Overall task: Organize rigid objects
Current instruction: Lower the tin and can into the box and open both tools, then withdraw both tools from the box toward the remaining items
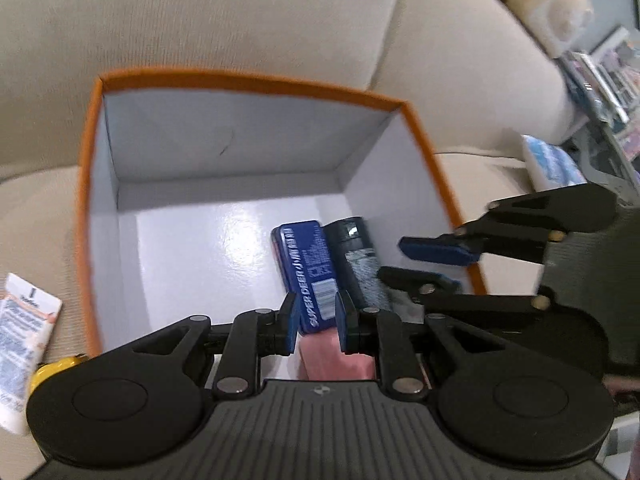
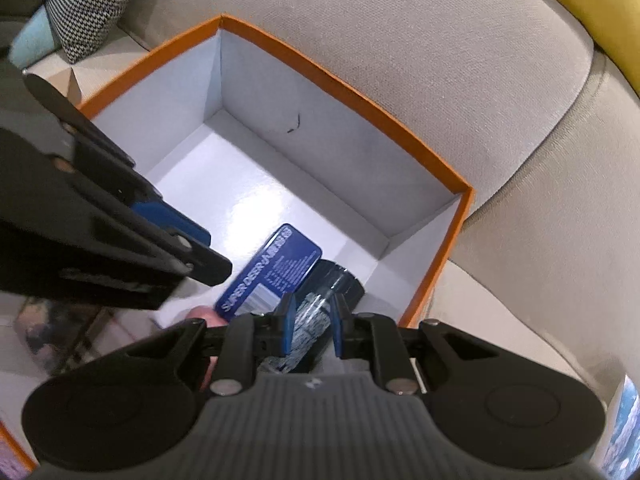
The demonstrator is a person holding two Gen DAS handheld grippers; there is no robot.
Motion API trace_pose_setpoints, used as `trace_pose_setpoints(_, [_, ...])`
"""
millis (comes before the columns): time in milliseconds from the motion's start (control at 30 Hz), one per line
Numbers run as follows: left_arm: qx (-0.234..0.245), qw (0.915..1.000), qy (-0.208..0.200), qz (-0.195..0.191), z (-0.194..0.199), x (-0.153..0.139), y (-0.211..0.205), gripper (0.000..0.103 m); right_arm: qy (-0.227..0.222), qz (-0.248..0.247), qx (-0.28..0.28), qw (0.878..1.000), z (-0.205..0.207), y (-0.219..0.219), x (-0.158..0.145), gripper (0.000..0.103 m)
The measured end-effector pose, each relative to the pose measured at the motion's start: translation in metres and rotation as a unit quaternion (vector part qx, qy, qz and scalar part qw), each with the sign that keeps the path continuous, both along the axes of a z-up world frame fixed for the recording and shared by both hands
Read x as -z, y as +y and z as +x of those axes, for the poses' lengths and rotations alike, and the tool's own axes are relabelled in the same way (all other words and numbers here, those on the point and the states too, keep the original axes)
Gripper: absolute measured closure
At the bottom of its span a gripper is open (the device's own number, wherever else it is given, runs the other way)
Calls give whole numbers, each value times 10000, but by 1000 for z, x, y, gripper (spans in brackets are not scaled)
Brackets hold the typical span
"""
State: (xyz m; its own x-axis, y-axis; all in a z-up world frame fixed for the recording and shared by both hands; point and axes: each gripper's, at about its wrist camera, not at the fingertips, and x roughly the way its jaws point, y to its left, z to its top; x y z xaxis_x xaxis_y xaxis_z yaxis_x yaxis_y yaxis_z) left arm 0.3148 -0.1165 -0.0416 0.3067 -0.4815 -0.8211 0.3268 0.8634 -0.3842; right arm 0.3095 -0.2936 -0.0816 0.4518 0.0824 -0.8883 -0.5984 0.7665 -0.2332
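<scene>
An orange box (image 1: 248, 80) with a white inside sits on a beige sofa; it also shows in the right wrist view (image 2: 360, 100). Inside lie a blue "Super Deer" tin (image 1: 310, 268) (image 2: 272, 276) and a dark bottle with a grey patterned label (image 1: 360, 268) (image 2: 320, 300), side by side. My left gripper (image 1: 317, 322) stands over the tin's near end, fingers narrowly apart, with a pink item (image 1: 336, 360) beneath. My right gripper (image 2: 311, 322) stands around the bottle, fingers narrowly apart. Each gripper shows in the other's view, the right one (image 1: 424, 264) and the left one (image 2: 188, 248).
A white tube (image 1: 20, 344) and a yellow object (image 1: 48, 372) lie on the sofa left of the box. A blue and white pack (image 1: 552, 164) lies to the right. A houndstooth cushion (image 2: 92, 4) and a yellow cushion (image 2: 580, 4) are on the sofa.
</scene>
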Motion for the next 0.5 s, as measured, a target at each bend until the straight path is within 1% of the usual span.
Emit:
trace_pose_setpoints(200, [-31, 9987, -482, 147, -36, -28, 18, 83, 194, 181, 280, 9993, -23, 7, -9, 85])
trace_pose_setpoints(267, [-90, 9981, -587, 138, -44, -34, 26, 83, 258, 260, 367, 9987, -33, 12, -10, 82])
trace_pose_setpoints(300, [-139, 9977, -645, 139, -51, -38, 32, 83, 307, 342, 430, 9980, -38, 14, -11, 80])
trace_pose_setpoints(333, [-187, 9973, -690, 138, -57, -41, 37, 83, 356, 419, 477, 9973, -42, 17, -13, 75])
trace_pose_setpoints(367, [-222, 9971, -722, 130, -62, -44, 44, 83, 409, 516, 534, 9964, -47, 20, -15, 72])
trace_pose_setpoints(500, [-551, 9956, -756, 82, -86, -49, 76, 83, 435, 1045, 659, 9914, -73, 34, -27, 71])
